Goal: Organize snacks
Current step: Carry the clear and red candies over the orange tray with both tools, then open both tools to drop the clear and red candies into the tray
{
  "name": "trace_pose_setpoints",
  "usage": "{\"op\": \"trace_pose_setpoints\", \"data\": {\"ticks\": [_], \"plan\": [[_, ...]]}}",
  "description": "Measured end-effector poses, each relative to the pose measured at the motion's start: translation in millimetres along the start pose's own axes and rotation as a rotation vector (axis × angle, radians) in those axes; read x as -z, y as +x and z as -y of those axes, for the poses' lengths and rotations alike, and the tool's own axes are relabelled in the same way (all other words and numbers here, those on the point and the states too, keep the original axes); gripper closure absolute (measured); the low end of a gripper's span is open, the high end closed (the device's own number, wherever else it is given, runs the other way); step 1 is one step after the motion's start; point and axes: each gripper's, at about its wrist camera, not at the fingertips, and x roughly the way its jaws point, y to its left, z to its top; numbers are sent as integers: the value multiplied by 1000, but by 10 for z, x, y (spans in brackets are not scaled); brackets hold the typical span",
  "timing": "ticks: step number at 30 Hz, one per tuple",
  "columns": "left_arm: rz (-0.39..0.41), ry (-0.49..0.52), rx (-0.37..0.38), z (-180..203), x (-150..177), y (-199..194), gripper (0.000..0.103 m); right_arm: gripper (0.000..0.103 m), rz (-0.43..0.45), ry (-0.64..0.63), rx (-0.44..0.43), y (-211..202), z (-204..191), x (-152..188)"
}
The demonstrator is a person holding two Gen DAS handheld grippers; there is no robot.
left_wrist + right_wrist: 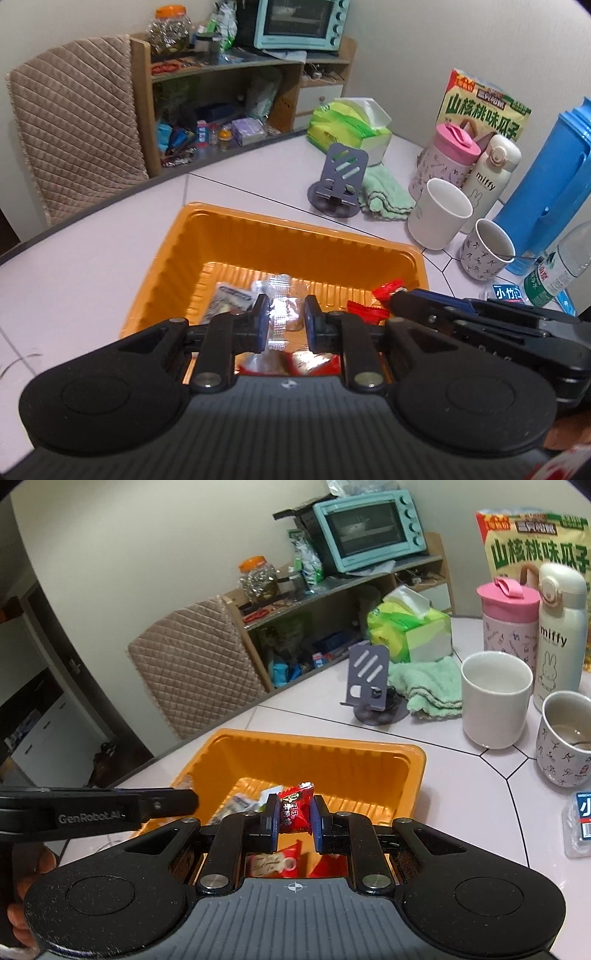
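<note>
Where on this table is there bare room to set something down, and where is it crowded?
Bare tabletop lies left of the orange tray, toward the quilted chair. Another patch sits between tray and phone stand. Crowded: the right side, around white mug, patterned cup and flasks.

Red packets (325, 864) partly hidden behind hand-held gripper; blue jug (546, 177) cut off.

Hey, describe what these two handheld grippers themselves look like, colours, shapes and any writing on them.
Both match. The left gripper and right gripper have matte black linkage arms with silver pivot screws, blue pads on the fingers, rounded black shoulders with a circular recess each, and a ribbed grey centre plate with a small crosshair mark. The left one's side reads "GenRobot.AI" in grey. No cables show.
</note>
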Motion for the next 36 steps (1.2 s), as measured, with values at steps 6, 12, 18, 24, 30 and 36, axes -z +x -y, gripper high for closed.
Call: {"op": "trace_pose_setpoints", "data": {"ticks": [6, 12, 18, 24, 30, 36], "plan": [[-28, 7, 6, 107, -83, 299, 86, 85, -9, 34, 17, 129, 139, -45], [-36, 26, 5, 173, -166, 450, 85, 85, -10, 60, 28, 167, 234, -59], [-37, 29, -1, 169, -216, 491, 84, 85, -4, 77, 24, 156, 286, -92], [-44, 18, -16, 85, -221, 474, 82, 85, -5, 88, 14, 176, 294, -133], [-53, 6, -29, -23, -204, 446, 81, 85, -10, 85, -6, 242, 216, -157], [-52, -9, -40, -135, -175, 383, 77, 85, -32, 103, -49, 350, 140, -177]]}}
